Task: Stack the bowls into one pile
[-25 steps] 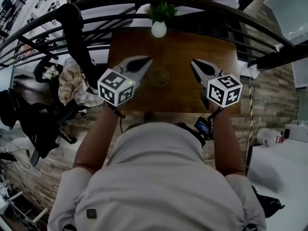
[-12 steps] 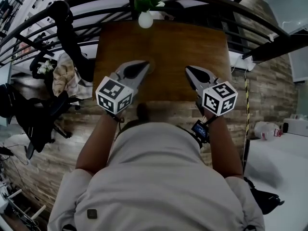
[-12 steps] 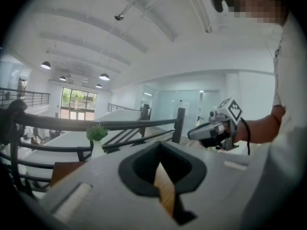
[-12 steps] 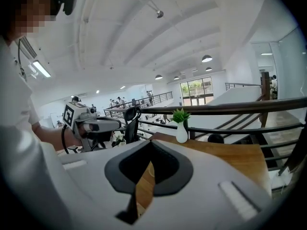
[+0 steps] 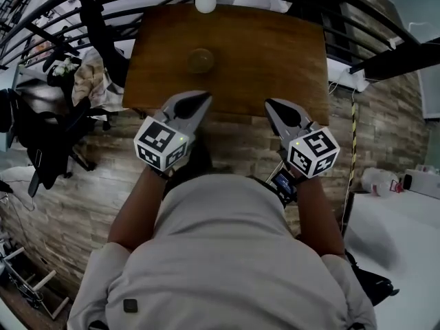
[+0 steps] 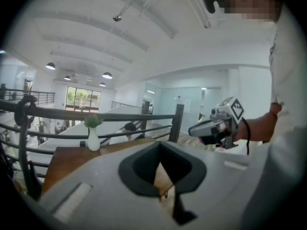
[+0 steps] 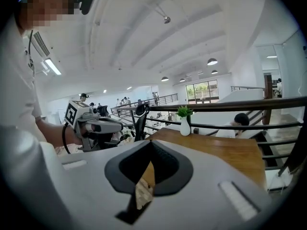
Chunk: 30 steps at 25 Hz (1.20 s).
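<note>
Bowls (image 5: 201, 60): seemingly 1 pile, far on worktop (image 5: 289, 53) near vase (image 5: 205, 0) | left gripper (image 5: 201, 100): fingers closed, empty | right gripper (image 5: 271, 106): fingers closed, empty, both at near edge | tip: likely stacked; check pile nests evenly, keep fingers clear.

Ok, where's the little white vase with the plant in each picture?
Head view: vase at the top edge, left of centre.
Left gripper view: vase at the left, by the railing.
Right gripper view: vase just right of centre.
Shared landmark: the wooden table under it.
</note>
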Each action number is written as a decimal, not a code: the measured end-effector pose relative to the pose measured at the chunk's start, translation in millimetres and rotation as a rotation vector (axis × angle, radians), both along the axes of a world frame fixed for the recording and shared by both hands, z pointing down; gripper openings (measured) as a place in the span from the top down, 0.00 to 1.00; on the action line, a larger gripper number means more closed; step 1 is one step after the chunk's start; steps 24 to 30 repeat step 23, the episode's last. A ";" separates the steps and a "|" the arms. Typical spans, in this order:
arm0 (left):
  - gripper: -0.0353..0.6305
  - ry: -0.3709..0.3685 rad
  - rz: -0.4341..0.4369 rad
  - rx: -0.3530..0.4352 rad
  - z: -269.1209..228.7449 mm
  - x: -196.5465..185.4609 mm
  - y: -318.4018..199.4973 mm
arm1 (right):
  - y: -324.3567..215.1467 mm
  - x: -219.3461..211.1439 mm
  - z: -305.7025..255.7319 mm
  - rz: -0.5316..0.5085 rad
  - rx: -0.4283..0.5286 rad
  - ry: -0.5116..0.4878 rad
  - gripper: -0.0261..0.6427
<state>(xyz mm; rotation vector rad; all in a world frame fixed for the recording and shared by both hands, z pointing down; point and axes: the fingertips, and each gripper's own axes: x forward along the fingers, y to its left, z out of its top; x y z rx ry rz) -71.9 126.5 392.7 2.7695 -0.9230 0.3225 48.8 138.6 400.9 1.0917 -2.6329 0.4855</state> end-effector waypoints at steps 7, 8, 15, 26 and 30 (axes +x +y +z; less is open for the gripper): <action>0.94 0.009 -0.017 -0.007 4.2 16.9 66.5 | 64.3 18.7 13.2 -0.026 -0.027 -0.010 0.95; 0.94 0.011 -0.023 -0.005 2.6 17.5 71.4 | 69.7 19.5 12.4 -0.030 -0.027 -0.014 0.95; 0.94 0.003 -0.024 0.017 -12.9 23.5 91.8 | 87.6 22.6 -0.2 -0.049 -0.004 -0.044 0.95; 0.94 -0.012 -0.031 0.016 -21.0 24.2 110.0 | 100.3 17.9 -14.4 -0.077 0.004 -0.058 0.95; 0.94 -0.012 -0.031 0.016 -21.0 24.2 110.0 | 100.3 17.9 -14.4 -0.077 0.004 -0.058 0.95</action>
